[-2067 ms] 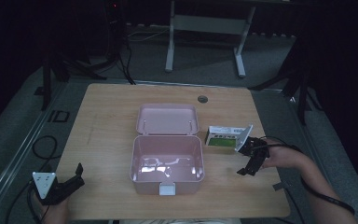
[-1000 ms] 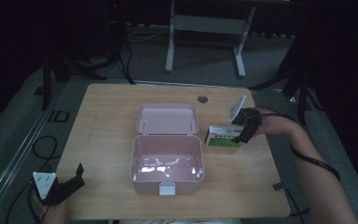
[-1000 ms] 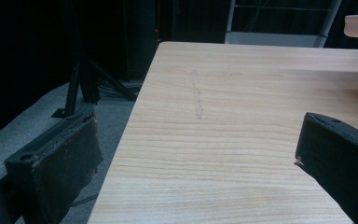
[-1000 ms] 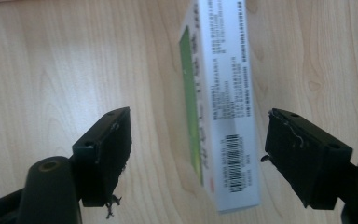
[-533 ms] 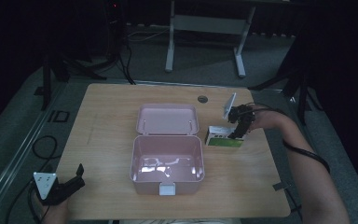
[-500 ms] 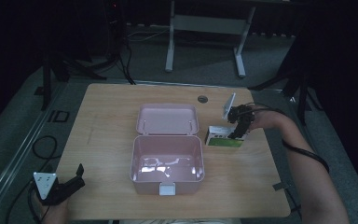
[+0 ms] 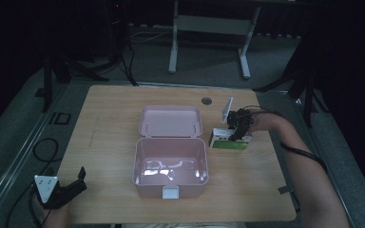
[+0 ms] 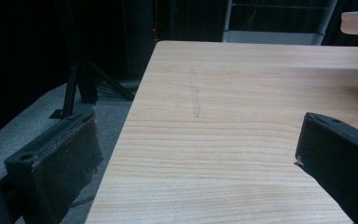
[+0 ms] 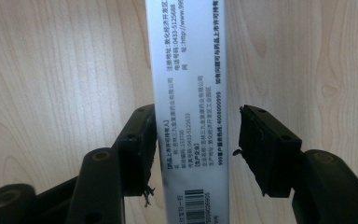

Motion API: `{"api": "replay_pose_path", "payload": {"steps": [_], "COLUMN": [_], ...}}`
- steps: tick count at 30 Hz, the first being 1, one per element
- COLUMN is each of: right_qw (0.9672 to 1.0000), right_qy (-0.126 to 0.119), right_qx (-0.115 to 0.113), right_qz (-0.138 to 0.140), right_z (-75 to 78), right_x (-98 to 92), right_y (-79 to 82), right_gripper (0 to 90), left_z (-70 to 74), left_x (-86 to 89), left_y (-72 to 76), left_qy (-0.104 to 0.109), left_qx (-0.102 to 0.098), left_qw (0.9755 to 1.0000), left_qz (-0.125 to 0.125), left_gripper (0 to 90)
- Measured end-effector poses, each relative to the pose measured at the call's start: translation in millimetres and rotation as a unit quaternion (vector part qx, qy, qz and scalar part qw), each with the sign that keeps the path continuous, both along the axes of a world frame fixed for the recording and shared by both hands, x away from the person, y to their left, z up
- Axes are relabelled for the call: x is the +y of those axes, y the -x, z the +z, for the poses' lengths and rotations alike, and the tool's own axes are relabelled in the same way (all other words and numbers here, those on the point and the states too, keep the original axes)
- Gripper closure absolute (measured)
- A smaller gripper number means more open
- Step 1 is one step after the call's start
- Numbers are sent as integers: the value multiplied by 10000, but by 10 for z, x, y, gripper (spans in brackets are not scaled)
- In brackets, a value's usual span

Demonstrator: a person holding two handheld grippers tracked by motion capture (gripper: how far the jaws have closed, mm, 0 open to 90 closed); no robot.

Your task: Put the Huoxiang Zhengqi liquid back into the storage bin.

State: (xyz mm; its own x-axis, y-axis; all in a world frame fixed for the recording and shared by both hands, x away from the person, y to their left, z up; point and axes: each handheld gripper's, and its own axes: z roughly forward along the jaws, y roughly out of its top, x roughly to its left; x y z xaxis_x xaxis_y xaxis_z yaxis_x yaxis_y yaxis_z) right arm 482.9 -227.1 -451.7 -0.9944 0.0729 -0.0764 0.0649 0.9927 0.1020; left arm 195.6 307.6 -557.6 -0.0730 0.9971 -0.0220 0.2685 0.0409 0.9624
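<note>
- Worktop [image 7: 109, 123]: pale wood, fine grain lines; one faint grey streak in left gripper view.
- Storage box [image 7: 170, 166], lid open: pink throughout, whitish latch at front.
- Carton [image 7: 228, 140]: white with green face; in right gripper view its white side carries black print and a barcode.
- Right tool [image 7: 237, 134], left tool [image 7: 78, 183]: black.
- Floor [image 7: 19, 118]: grey.
</note>
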Motion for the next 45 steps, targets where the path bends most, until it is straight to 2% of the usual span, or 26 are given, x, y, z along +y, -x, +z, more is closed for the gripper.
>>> {"api": "replay_pose_path", "payload": {"steps": [7, 11, 16, 18, 25, 29, 30, 34, 42, 45], "right_qw": [9999, 9996, 9988, 9987, 9989, 9984, 9983, 9982, 9985, 9982], "right_qy": [107, 178, 350, 349, 169, 205, 265, 311, 205, 270], "right_qx": [99, 210, 305, 341, 421, 522, 518, 500, 505, 526], "right_qz": [45, 75, 126, 174, 141, 54, 100, 97, 48, 71], "right_z": [-70, -84, -68, -49, 58, 80, 96, 141, 249, 267], "right_x": [18, 29, 39, 33, 2, 0, -4, -15, -34, -29], "right_y": [-8, 0, 35, 67, 268, 367, 450, 578, 817, 899], "right_gripper": [512, 602, 615, 616, 617, 616, 617, 617, 617, 617], "left_z": [-1, -2, -2, -2, -1, -1, -2, -2, -1, -2], "left_x": [-2, -1, 0, 0, -1, -2, -2, 0, 0, -3], "left_y": [-1, -1, 1, 1, 1, 0, 0, 0, 1, -1], "left_qy": [-3, -1, 6, 9, 14, 17, 16, 24, 31, 30], "left_qx": [10, 11, 10, 10, 11, 15, 18, 22, 30, 33], "left_qw": [10000, 10000, 10000, 10000, 10000, 10000, 10000, 10000, 10000, 10000], "left_qz": [-9, -13, -18, -22, -21, -19, -21, -20, -30, -34], "left_gripper": [2, 2, 2, 3, 2, 2, 2, 3, 3, 2]}}
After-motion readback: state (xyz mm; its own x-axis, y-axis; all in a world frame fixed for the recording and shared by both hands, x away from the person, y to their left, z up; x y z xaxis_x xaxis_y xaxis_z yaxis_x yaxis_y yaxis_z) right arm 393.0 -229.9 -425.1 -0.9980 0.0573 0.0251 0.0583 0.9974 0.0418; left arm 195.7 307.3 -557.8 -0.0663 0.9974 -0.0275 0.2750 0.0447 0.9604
